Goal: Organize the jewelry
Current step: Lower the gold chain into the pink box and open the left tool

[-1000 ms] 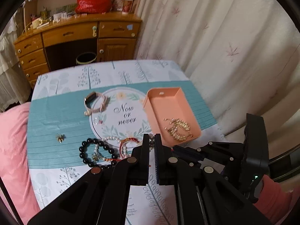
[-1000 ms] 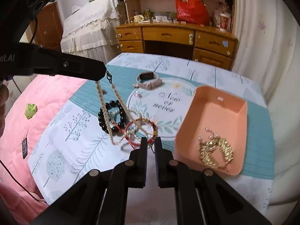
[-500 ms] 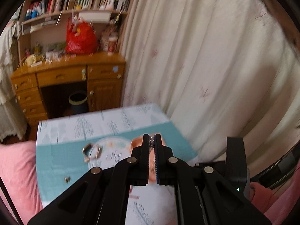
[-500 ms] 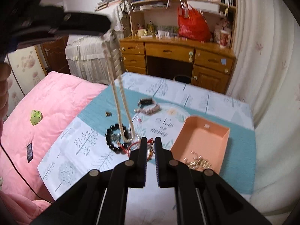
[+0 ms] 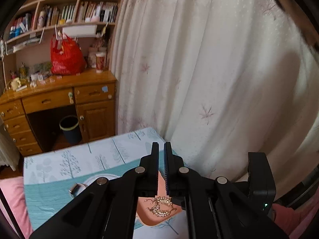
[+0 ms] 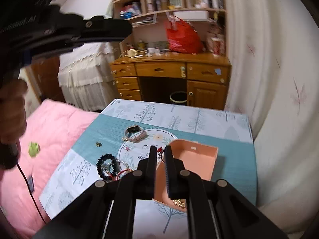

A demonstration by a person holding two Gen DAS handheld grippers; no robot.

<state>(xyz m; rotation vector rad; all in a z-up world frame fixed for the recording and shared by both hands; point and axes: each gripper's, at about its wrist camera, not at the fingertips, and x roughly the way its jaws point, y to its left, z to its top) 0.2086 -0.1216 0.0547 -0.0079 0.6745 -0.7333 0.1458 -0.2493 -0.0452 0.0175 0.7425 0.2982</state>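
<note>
My left gripper (image 5: 161,145) is shut, high above the peach tray (image 5: 147,217), where gold jewelry (image 5: 161,205) lies. In the right wrist view the left gripper (image 6: 128,29) is raised at the upper left, and no strand hangs from it. My right gripper (image 6: 160,148) is shut over the tray's near-left corner (image 6: 199,157). A small red bit shows in its slit; I cannot tell if it is held. On the cloth lie a black bead bracelet (image 6: 105,166), a pearl strand (image 6: 122,162), a red bracelet (image 6: 123,172), a watch (image 6: 135,133) and a small gold charm (image 6: 98,144).
The patterned cloth (image 6: 229,139) covers a small table beside pink bedding (image 6: 49,129) with a green scrap (image 6: 33,146). A wooden desk (image 6: 169,67) with a red bag (image 6: 182,37) stands behind. A curtain (image 5: 199,79) hangs close on the right. A hand (image 6: 12,107) grips the left tool.
Both grippers have risen and tilted up, so the table looks smaller. The long beaded necklace that hung from the left gripper no longer hangs there.
</note>
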